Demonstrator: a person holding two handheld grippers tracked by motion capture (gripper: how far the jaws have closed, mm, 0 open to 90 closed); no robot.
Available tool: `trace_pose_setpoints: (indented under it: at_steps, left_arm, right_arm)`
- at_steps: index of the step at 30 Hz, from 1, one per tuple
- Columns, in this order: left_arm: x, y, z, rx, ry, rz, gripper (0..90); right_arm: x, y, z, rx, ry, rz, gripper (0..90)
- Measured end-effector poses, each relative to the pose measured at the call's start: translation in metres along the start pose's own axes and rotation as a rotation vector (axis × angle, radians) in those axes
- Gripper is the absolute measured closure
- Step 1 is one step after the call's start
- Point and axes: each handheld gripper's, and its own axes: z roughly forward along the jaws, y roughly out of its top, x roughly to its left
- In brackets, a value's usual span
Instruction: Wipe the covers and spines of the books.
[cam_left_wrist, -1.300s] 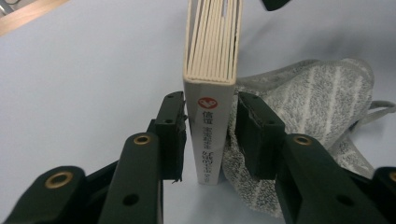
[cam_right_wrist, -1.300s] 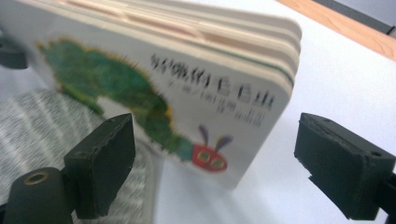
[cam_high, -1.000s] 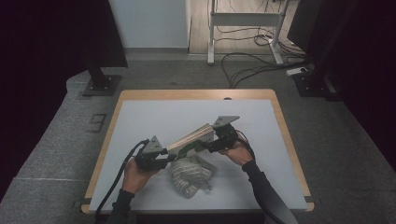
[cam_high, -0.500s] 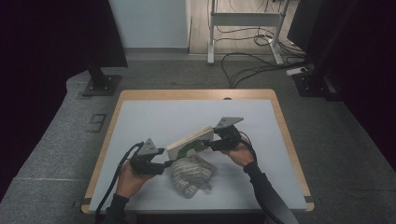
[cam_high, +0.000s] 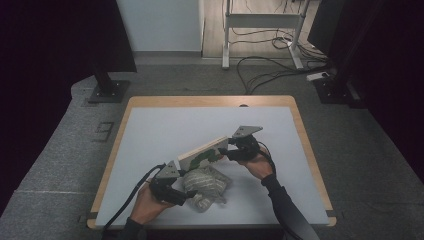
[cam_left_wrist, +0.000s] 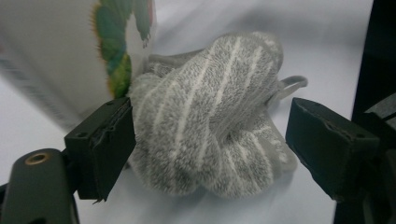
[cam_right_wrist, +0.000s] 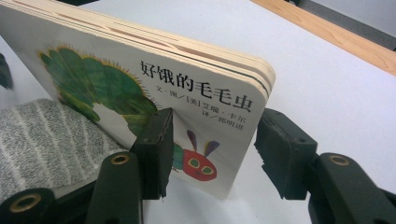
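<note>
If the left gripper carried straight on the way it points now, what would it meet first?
Most likely the grey striped cloth, bunched directly ahead between the open jaws of the left gripper. The picture book stands off to one side, probably out of that line.

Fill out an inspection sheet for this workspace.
Surface: white table with a wooden rim.
Job's things: board book tilted, its low end by the grey striped cloth.
Clutter: nothing seen.
Grippers: left gripper open, jaws just opening, cloth between them; right gripper shut on the book's corner, jaws just closing.
Cables: gripper cable trails off the table; floor cables beyond it.
Surroundings: grey carpet, metal stand.
</note>
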Motion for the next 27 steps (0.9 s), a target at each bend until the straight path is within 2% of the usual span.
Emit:
trace_pose_setpoints:
  at_steps: [3,10,13,21,23,27]
  left_arm:
    - [-0.001,-0.001,0.01,0.005,-0.006,0.006,17.5]
    - [-0.002,-0.007,0.035,0.067,0.055,0.039,22.5]
    - [-0.004,-0.009,0.039,0.079,0.1,0.06,31.9]
    - [-0.003,-0.009,0.035,0.095,0.102,0.034,63.8]
    - [-0.003,-0.009,0.029,0.102,0.089,0.033,67.3]
    - [-0.002,-0.008,0.014,0.113,0.072,0.03,68.1]
  right_arm:
    - [0.0,-0.001,-0.001,-0.002,0.002,0.003,46.8]
    - [0.0,-0.001,0.0,-0.004,-0.001,0.008,46.7]
    - [0.0,0.0,0.0,-0.003,-0.003,0.007,46.5]
    - [0.001,-0.001,0.0,-0.007,-0.005,0.01,46.4]
    - [0.001,-0.001,0.0,-0.009,-0.004,0.013,46.4]
    - [0.001,-0.003,-0.001,-0.014,0.0,0.02,46.5]
